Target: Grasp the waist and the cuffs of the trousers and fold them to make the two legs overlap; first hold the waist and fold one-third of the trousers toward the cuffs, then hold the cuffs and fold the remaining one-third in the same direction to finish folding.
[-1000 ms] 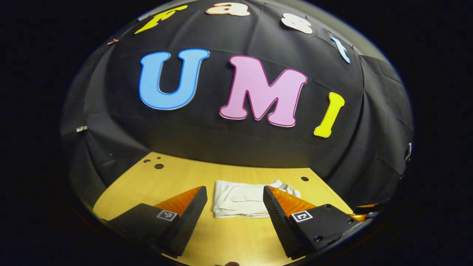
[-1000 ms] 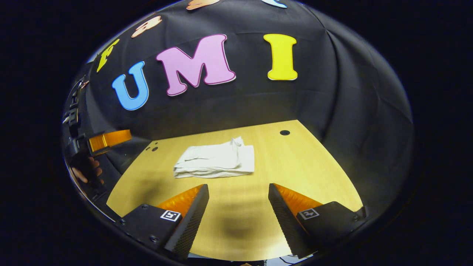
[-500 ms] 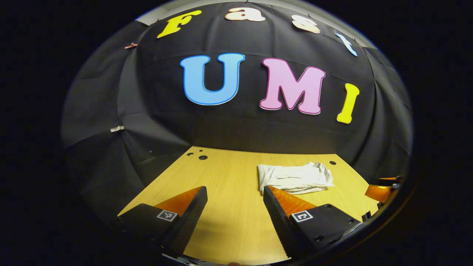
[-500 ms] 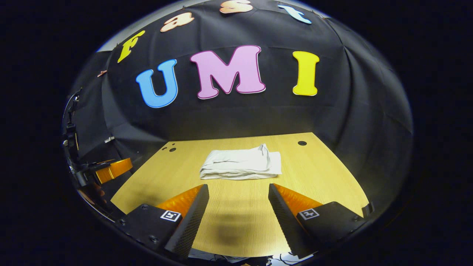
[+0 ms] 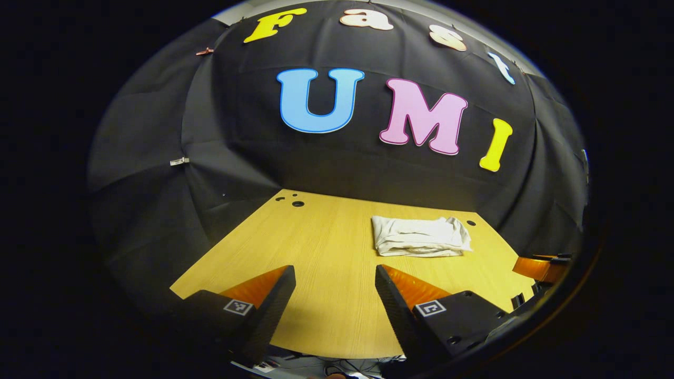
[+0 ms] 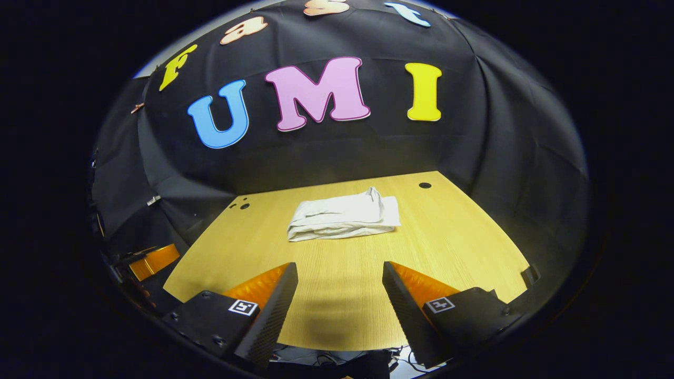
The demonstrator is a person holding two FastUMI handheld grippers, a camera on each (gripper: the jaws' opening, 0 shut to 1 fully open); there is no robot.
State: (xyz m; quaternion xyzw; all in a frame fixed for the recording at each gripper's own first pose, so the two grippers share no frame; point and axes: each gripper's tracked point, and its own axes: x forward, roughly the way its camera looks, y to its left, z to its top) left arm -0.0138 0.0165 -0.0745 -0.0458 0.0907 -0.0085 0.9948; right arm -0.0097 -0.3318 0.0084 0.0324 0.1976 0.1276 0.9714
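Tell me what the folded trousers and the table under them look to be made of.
Trousers: soft woven cloth, probably cotton, matte white; it creases and lies in limp layers. Table: wood or wood-look laminate, smooth pale yellow with fine straight grain lines and drilled holes; which one is unclear.

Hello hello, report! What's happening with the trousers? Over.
Both grippers, left and right, open, holding nothing. Trousers folded in a bundle on the table. Nothing in the way.
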